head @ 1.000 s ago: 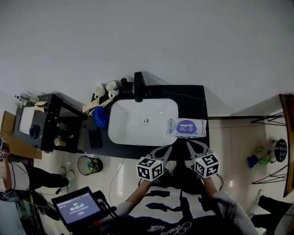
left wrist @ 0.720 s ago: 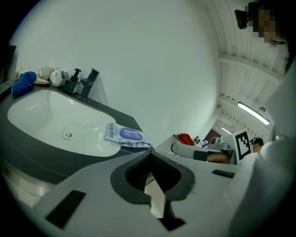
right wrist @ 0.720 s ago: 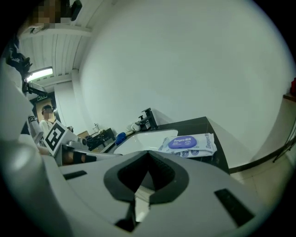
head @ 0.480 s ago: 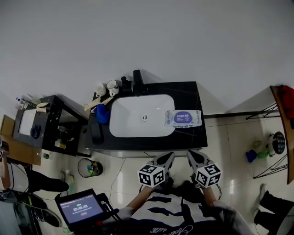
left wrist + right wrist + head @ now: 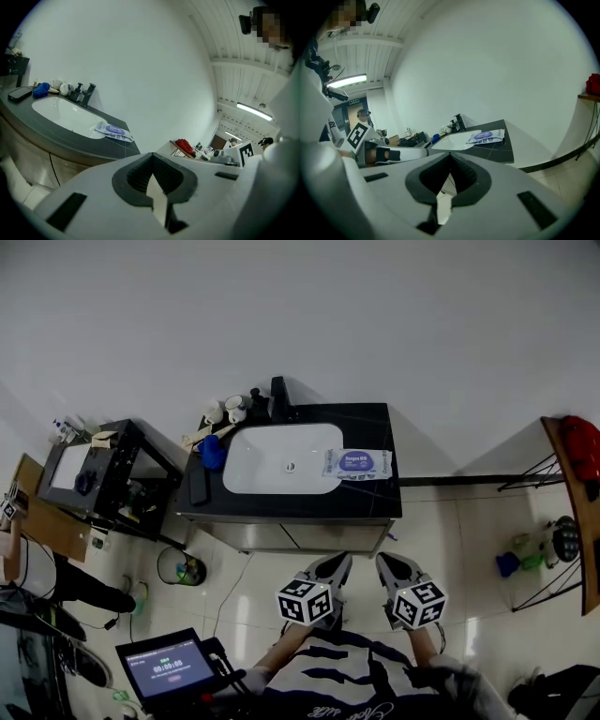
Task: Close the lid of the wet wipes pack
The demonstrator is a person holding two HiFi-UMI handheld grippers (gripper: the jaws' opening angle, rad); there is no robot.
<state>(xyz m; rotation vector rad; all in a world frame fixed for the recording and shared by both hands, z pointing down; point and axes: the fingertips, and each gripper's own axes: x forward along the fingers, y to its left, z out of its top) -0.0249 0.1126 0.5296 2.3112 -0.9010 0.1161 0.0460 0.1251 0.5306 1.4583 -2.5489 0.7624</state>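
The white sink (image 5: 281,460) sunk in the dark counter (image 5: 309,504) at the frame's centre shows only its drain. At the counter's upper left corner two cups (image 5: 225,411) stand beside the black tap (image 5: 278,397); what they hold cannot be made out. A blue lump (image 5: 212,452) lies at the sink's left rim. On the floor left of the counter, a round bin (image 5: 178,570) holds something greenish. The wet wipes pack (image 5: 358,463) lies flat on the counter, purple label up, its left end over the sink's right rim and its right end near the counter's right edge; its lid is too small to read. Both claws hover over pale floor tiles in the lower middle, well apart from the counter's front edge. The left claw (image 5: 337,562) has its jaws closed tip to tip on nothing, and the right claw (image 5: 386,562) is the same. A lit screen (image 5: 169,669) sits at lower left.
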